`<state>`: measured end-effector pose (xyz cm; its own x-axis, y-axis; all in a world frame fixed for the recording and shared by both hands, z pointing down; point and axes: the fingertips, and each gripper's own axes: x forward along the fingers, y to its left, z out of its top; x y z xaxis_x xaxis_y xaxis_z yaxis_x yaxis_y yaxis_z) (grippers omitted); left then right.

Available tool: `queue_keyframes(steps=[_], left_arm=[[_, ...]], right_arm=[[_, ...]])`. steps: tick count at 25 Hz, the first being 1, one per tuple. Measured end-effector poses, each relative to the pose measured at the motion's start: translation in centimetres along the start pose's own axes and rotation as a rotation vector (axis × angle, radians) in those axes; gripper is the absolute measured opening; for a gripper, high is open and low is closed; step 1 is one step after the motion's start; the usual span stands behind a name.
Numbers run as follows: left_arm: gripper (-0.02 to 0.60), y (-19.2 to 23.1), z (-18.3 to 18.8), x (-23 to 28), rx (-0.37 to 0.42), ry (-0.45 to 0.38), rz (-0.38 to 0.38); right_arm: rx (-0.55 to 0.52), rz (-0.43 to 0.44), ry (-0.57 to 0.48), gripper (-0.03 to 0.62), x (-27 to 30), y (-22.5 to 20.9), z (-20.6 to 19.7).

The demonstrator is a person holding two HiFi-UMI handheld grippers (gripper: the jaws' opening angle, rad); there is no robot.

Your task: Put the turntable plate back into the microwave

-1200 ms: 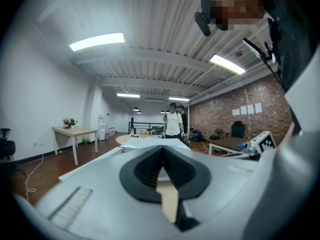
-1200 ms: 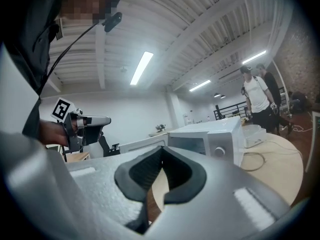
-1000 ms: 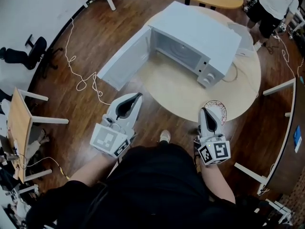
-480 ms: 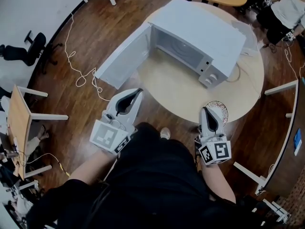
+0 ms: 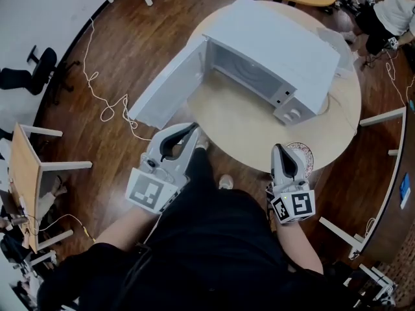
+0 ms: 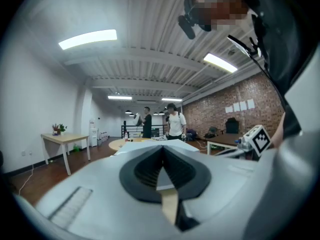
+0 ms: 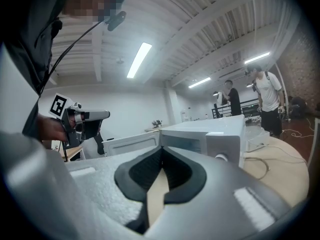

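The microwave (image 5: 272, 57) stands on the round table (image 5: 253, 135) in the upper middle of the head view, its door (image 5: 165, 86) swung out to the left. The turntable plate (image 5: 305, 155) lies at the table's lower right edge, just above the right gripper (image 5: 277, 149). The left gripper (image 5: 192, 129) is at the table's lower left edge, below the door.

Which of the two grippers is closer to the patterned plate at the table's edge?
The right gripper: the plate shows just beside its tip, while the left gripper hangs well to the left, near the microwave door.
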<state>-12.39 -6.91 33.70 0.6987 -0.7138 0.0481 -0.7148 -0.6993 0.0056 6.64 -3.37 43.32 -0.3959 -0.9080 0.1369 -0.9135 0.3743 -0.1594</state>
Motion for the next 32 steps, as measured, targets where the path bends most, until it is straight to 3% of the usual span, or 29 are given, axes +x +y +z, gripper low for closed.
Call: queue_keyframes(steps=[7,17,32], left_arm=[[0.006,2.5,1.0,5.4,-0.002,-0.021,-0.106],[0.006,5.5,1.4,11.3,-0.033,0.017,-0.251],[0.006,6.9,0.3,17.0,-0.130,0.030,-0.564]], right_arm=[[-0.046,-0.077,-0.007,0.000,2.6,-1.0,1.4],[-0.048,-0.184,-0.020,0.000,6.8,-1.9,2.9],[-0.052,-0.405,0.024,0.000,11.5,-1.9,4.8]])
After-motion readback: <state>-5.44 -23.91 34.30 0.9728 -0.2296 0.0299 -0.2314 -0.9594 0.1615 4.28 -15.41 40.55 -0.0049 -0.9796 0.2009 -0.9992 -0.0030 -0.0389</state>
